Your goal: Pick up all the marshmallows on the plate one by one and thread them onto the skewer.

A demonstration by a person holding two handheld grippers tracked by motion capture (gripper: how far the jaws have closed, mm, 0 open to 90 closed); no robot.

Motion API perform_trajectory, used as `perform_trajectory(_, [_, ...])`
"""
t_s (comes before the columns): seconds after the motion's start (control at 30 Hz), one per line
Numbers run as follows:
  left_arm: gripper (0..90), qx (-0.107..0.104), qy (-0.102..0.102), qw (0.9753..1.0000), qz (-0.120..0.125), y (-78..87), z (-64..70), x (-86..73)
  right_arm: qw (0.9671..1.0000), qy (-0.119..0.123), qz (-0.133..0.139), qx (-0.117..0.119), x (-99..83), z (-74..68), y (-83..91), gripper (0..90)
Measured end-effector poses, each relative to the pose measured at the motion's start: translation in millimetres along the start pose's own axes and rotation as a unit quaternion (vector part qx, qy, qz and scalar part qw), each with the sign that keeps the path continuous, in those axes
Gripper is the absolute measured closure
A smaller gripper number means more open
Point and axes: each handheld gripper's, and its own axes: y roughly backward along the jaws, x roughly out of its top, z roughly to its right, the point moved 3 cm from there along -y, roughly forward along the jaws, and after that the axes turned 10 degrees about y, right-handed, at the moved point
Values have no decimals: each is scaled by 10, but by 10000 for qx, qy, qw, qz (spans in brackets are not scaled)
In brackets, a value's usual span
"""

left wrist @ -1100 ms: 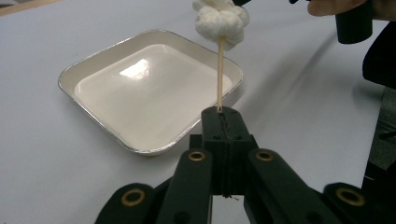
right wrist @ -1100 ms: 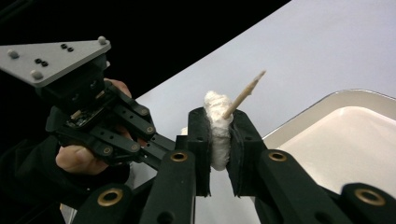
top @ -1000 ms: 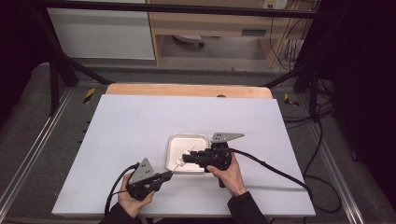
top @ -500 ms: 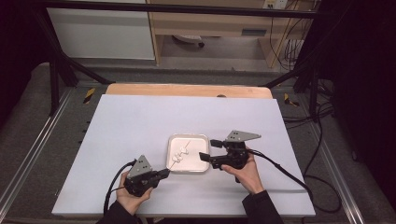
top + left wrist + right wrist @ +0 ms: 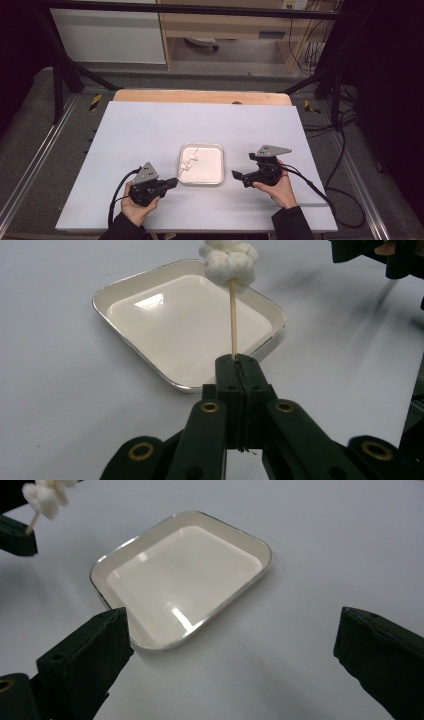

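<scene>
A thin wooden skewer [image 5: 233, 315] carries several white marshmallows [image 5: 229, 260] at its far end. My left gripper [image 5: 235, 362] is shut on the skewer's near end. In the high view the left gripper [image 5: 173, 181] sits at the front left corner of a small white tray [image 5: 215, 175], and the marshmallows [image 5: 189, 162] hang over the tray's left part. My right gripper [image 5: 237, 176] stands open just right of the tray, with nothing between its jaws. The right gripper view [image 5: 232, 617] looks across the empty tray [image 5: 267, 555] to the marshmallows [image 5: 45, 500].
The tray rests near the front middle of a white table top [image 5: 150, 130], with a wooden strip [image 5: 200, 96] along the far edge. Cables [image 5: 310, 185] trail from both grippers toward the front. Dark frame rails run beside the table.
The right gripper has drawn back to the right, from over the tray to the table beside it. The left gripper has kept hold of the skewer and barely moved.
</scene>
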Motion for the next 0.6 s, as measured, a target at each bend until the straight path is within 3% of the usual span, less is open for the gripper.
perform_trajectory(0.17, [888,85,40,9999,-45,28,-34,51,9998,-52,-123,-174,-164,82,74,11])
perform_trajectory(0.6, [888,167,81,9996,-213,-10,-86,228,9994,29,-308,-161,-517,179,272,9])
